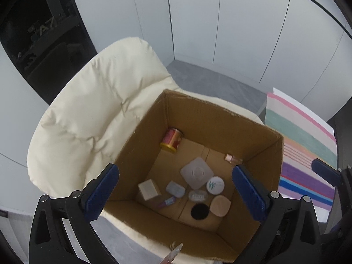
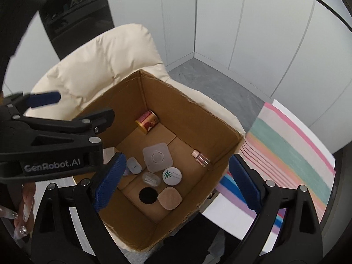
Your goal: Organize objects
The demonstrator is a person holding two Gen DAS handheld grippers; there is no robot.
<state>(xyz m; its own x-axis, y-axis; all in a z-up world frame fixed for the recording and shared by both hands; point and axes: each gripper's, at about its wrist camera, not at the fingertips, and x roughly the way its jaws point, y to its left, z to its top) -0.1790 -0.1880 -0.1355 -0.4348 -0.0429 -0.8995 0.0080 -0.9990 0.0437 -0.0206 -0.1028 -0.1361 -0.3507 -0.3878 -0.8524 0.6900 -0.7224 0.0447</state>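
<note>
An open cardboard box point(image 1: 220, 127) point(image 2: 187, 118) sits on a cream cushioned chair point(image 1: 88, 114) point(image 2: 99, 66). On its floor lie a red and gold can point(image 1: 171, 139) point(image 2: 147, 120), a white square pad point(image 1: 197, 172) point(image 2: 157, 156), a round white tin with a green logo point(image 1: 215, 186) point(image 2: 172, 175), a black disc point(image 1: 199, 211) point(image 2: 147, 195), a beige rounded pad point(image 1: 220, 205) point(image 2: 170, 198), a small clear bottle point(image 1: 233, 159) point(image 2: 201, 158) and other small items. My left gripper point(image 1: 175, 166) point(image 2: 85, 104) hangs open above the box, empty. My right gripper point(image 2: 177, 156) is open and empty over it too.
A striped pastel cloth point(image 1: 308, 154) point(image 2: 290, 145) covers a surface right of the box. Grey wall panels and a grey floor point(image 1: 209, 79) lie behind the chair. A person's hand with long decorated nails point(image 2: 24, 211) holds the left gripper.
</note>
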